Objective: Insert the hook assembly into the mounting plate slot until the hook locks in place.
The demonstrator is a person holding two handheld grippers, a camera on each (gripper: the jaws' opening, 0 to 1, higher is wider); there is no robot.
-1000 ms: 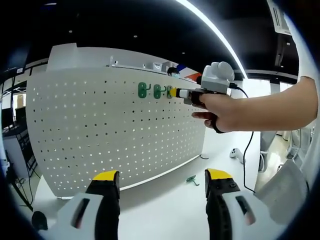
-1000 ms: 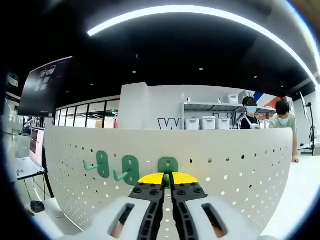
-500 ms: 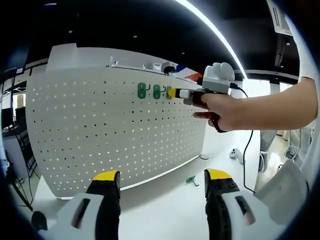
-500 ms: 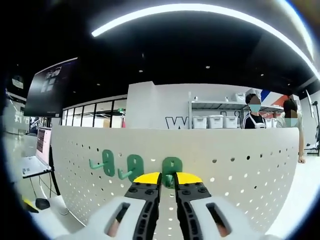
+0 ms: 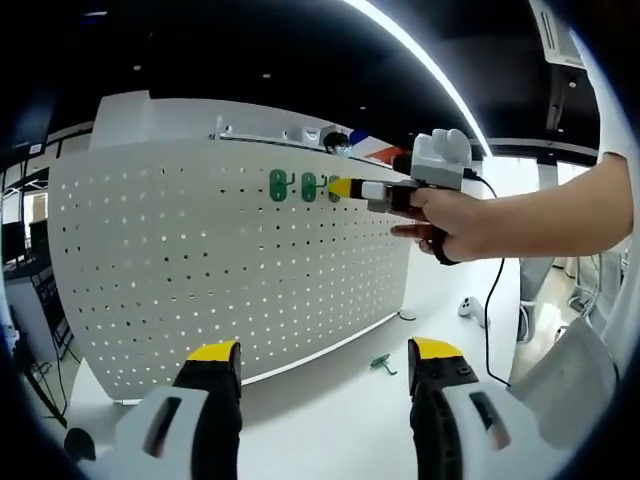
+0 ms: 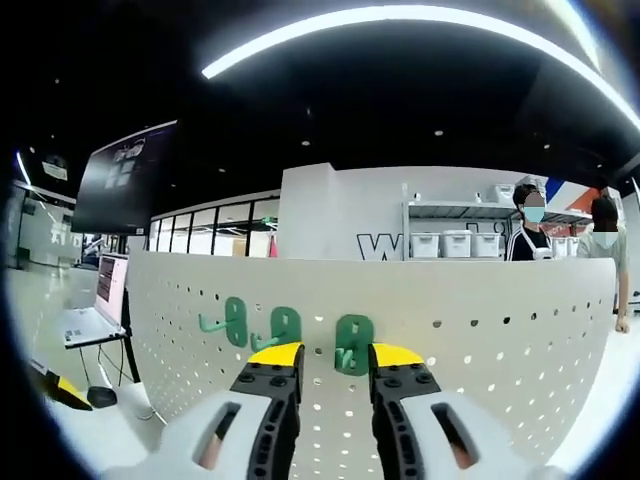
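Since a second ago the right gripper [image 6: 335, 357] has let go: its yellow-tipped jaws, then pinched together over the third green hook [image 6: 353, 344], now stand apart on either side of it, with the hook showing in the gap between them. That hook sits upright against the white pegboard [image 6: 480, 320], near its top edge, its prong pointing out toward the camera. Two more green hooks hang to its left in the right gripper view, the middle hook [image 6: 283, 326] just beside it and the far hook [image 6: 230, 321] a little further along, all three in one row.

In the left gripper view the same row of hooks [image 5: 296, 186] shows high on the pegboard [image 5: 200, 270], with the right gripper [image 5: 345, 187] at the end of the row, held in a person's hand [image 5: 450, 225] whose bare forearm runs off to the right. A black cable hangs from that gripper. The left gripper [image 5: 325, 352] is released, its jaws wide apart and grasping nothing, low over the white table [image 5: 330, 410]. A spare green hook [image 5: 381, 361] lies flat on the table near the foot of the pegboard.

Beyond the pegboard, in the right gripper view, two people stand by a shelf of white bins [image 6: 450, 243], and a laptop [image 6: 100, 305] sits at the left.
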